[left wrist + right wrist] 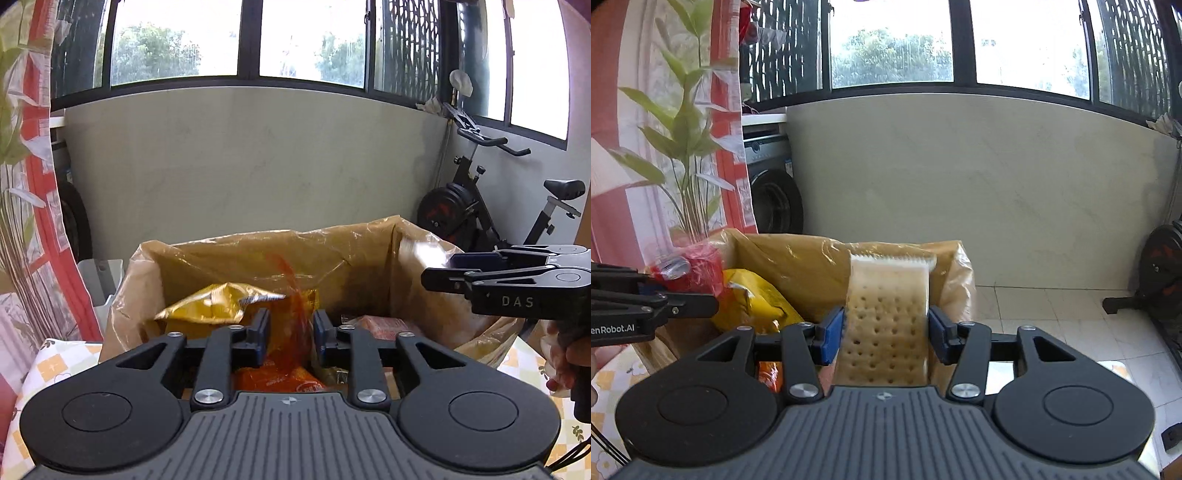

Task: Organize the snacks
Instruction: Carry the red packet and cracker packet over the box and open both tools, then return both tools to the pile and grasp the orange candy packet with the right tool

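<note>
A cardboard box lined with clear plastic [236, 254] stands on the table and holds snack packs, among them a yellow bag [207, 306] and orange packs [384, 325]. My left gripper [290, 332] is shut on a red-orange transparent snack bag [291, 317], held just above the box's near side. My right gripper [886, 330] is shut on a clear pack of pale crackers [888, 325], upright over the box's right side; it shows at the right of the left wrist view [436, 277]. The box [812, 251], yellow bag [753, 299] and red bag [690, 266] also appear in the right wrist view.
The table has a yellow-and-white checked cloth [48, 369]. An exercise bike [476, 206] stands at the right beyond the box. A patterned curtain [26, 184] hangs at the left, with a washing machine [772, 184] behind it. A grey wall and windows lie ahead.
</note>
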{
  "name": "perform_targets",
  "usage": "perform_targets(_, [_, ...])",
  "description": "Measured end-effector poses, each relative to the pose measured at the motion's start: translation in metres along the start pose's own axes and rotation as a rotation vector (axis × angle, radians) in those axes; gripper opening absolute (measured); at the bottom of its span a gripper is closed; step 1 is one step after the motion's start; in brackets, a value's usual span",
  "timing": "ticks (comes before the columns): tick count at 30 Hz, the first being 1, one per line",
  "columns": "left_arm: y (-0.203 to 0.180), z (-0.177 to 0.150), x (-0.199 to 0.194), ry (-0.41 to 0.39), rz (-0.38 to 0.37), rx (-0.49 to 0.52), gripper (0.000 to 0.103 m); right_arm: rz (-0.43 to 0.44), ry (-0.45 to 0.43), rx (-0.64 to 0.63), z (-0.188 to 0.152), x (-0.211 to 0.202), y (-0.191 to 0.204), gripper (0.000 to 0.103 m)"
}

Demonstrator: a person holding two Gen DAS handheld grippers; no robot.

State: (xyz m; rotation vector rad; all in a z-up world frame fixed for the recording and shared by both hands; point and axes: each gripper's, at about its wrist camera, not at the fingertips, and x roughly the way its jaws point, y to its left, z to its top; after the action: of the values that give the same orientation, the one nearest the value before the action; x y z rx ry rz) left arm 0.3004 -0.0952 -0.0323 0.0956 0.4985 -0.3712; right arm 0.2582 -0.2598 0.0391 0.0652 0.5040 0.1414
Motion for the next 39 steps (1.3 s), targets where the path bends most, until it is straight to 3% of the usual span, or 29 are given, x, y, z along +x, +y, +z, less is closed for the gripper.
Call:
perform_targets(4, [0.005,-0.001,-0.003,-0.005,-0.004,-0.023,0.053,0.005,-0.012,-0.002,-0.001,-0.008,0.000,0.065])
perform_targets(9, [0.004,-0.001,-0.020,-0.022,0.001,0.004,0.061,0.013,-0.027,-0.036,-0.002,-0.017,0.010,0.067])
perform_targets(16, [0.000,-0.007,-0.055,-0.067,0.009,0.046,0.064,0.052,-0.042,-0.062,-0.010,-0.043,0.015,0.067])
perform_targets(25, [0.014,-0.052,-0.114,-0.069,0.036,-0.064,0.064,0.125,-0.076,-0.025,-0.034,-0.076,0.013,0.067])
perform_targets(39, [0.031,-0.139,-0.110,0.096,0.096,-0.228,0.063,0.135,-0.025,-0.018,-0.106,-0.096,0.018,0.067])
